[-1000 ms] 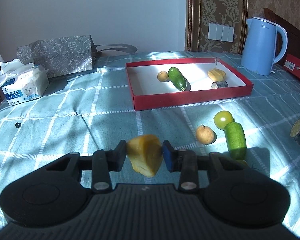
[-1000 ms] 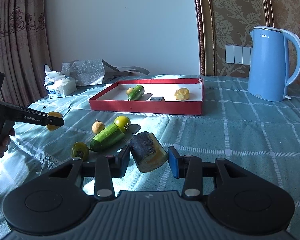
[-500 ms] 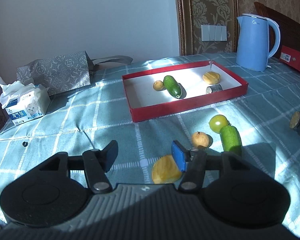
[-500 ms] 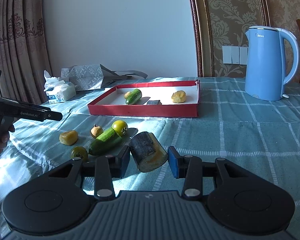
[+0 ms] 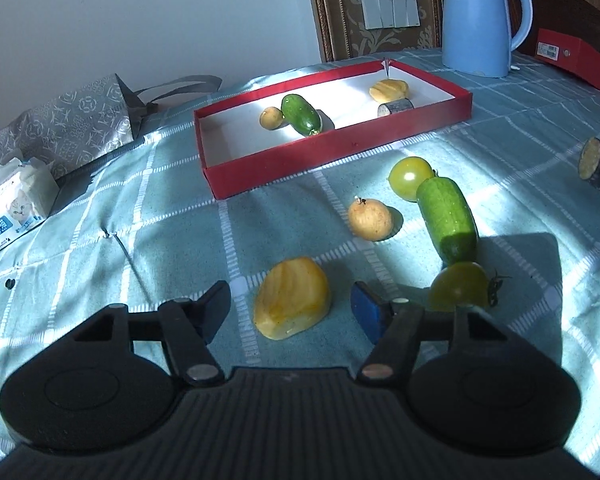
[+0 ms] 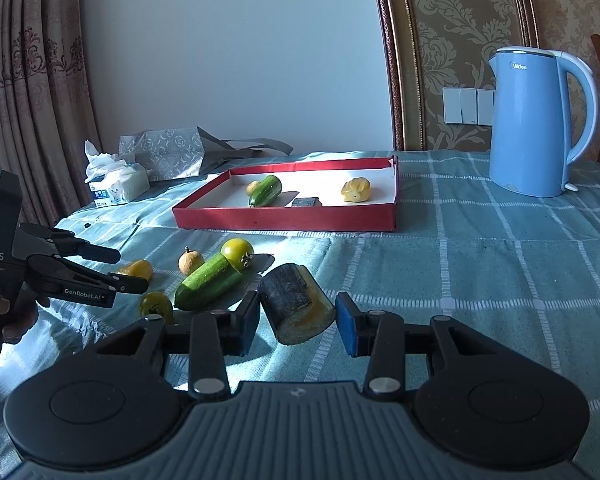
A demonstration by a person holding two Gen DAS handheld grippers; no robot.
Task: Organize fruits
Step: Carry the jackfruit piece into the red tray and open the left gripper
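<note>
On a tabletop [image 5: 148, 208] draped in teal checked cloth, the left gripper [image 5: 290, 308] is hovering with fingers released around a yellow ridged fruit piece [image 5: 292, 298], lying free. The right gripper [image 6: 296, 320] is straddling a dark-skinned, yellow-fleshed chunk [image 6: 296, 306] without clenching it. A red shallow tray [image 5: 340, 148] is sitting farther back.

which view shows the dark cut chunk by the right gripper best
The right wrist view: the dark cut chunk sits centred between the right gripper fingers, showing dark skin and yellow cut face. The left wrist view catches it only at the right edge, small and partly cropped.
</note>
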